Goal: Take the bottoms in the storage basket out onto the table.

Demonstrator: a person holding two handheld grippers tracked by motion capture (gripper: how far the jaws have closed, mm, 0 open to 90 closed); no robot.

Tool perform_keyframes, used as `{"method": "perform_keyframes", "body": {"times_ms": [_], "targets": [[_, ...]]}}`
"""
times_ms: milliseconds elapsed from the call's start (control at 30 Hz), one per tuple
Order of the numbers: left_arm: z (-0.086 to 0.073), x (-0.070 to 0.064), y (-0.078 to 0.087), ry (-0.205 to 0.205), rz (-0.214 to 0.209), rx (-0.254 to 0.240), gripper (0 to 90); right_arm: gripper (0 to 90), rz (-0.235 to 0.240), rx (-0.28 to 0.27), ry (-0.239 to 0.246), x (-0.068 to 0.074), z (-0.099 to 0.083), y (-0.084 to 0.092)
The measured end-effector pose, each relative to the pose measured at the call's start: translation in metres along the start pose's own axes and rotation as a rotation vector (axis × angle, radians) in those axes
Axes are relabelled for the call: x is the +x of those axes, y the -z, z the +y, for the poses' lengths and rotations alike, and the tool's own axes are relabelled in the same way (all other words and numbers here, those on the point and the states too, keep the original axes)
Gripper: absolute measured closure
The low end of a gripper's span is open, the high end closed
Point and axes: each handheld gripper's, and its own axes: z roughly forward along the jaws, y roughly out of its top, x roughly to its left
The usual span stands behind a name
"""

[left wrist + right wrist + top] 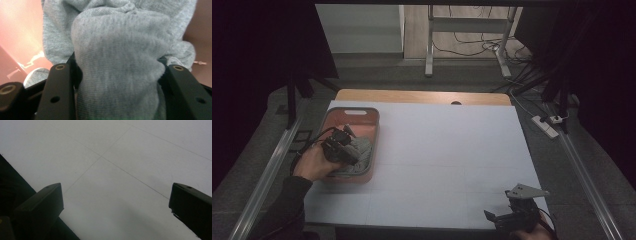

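Left fingers (58, 92) squeezed onto a fold of soft grey cloth (117, 65), one black finger on each side of the bunch, in the left gripper view. Cloth puffed up between them and reaching to the top of the frame. Pink wall of the bin (17, 35) behind it, at the left edge.

In the high view, at middle left: left gripper (343, 145) down inside the pink bin (354, 112), held by the left hand (314, 162). Grey cloth (361, 147) lying in the bin, just right of the gripper and touching it. Bin sitting on the left part of the white worktop (437, 150), long side running up and down the frame. Dark sleeve (287, 205) coming in from the lower left corner.

Wide bare white worktop across the middle of the frame.

At lower right of the high view: right gripper (512, 216) near the bottom edge of the worktop, grey three-cornered plate (527, 191) on top, well apart from the bin. In the right gripper view, right fingers (40, 207) spread wide, one at lower left and one at lower right, holding nothing. White worktop (120, 170) with thin lines under them.
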Motion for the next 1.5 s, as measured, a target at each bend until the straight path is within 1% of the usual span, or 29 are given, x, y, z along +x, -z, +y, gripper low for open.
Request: {"method": "perform_keyframes", "body": {"times_ms": [67, 133, 200, 267, 367, 533, 700, 867, 1067, 1133, 1333, 1500], "targets": [[-0.003, 0.002, 0.004, 0.000, -0.006, -0.019, 49.0, 0.0, 0.001, 0.002, -0.002, 0.000, 0.000, 0.000], [-0.005, 0.003, 0.009, 0.012, -0.011, -0.050, 49.2, 0.0, 0.001, 0.004, -0.001, 0.000, 0.000, 0.000], [-0.007, 0.005, 0.014, 0.019, -0.007, -0.078, 49.3, 0.0, 0.001, 0.004, 0.003, 0.000, 0.000, 0.000], [-0.009, 0.007, 0.020, 0.032, -0.017, -0.106, 49.3, 0.0, 0.000, 0.005, 0.004, 0.000, 0.000, 0.000], [-0.011, 0.008, 0.029, 0.040, -0.016, -0.148, 49.3, 0.0, 0.000, 0.005, 0.004, 0.000, 0.000, 0.000], [-0.012, 0.010, 0.042, 0.043, -0.014, -0.191, 49.2, 0.0, 0.000, 0.005, 0.003, 0.000, 0.000, 0.000], [-0.012, 0.014, 0.054, 0.050, -0.028, -0.239, 49.2, 0.0, 0.000, 0.005, 0.004, 0.000, 0.000, 0.000], [-0.012, 0.016, 0.066, 0.050, -0.019, -0.277, 49.1, 0.0, 0.000, 0.005, 0.004, 0.000, 0.000, 0.000], [-0.010, 0.016, 0.086, 0.049, -0.002, -0.317, 48.9, 0.0, -0.001, 0.006, 0.004, 0.000, 0.000, 0.000], [-0.009, 0.016, 0.092, 0.047, 0.001, -0.326, 48.9, 0.0, -0.001, 0.006, 0.004, 0.000, 0.000, 0.000], [-0.005, 0.013, 0.106, 0.040, 0.028, -0.345, 48.7, 0.0, -0.003, 0.006, 0.003, 0.000, 0.000, -0.001], [0.000, 0.012, 0.116, 0.035, 0.036, -0.365, 48.6, 0.0, -0.004, 0.006, 0.000, 0.000, 0.000, -0.001]]}}
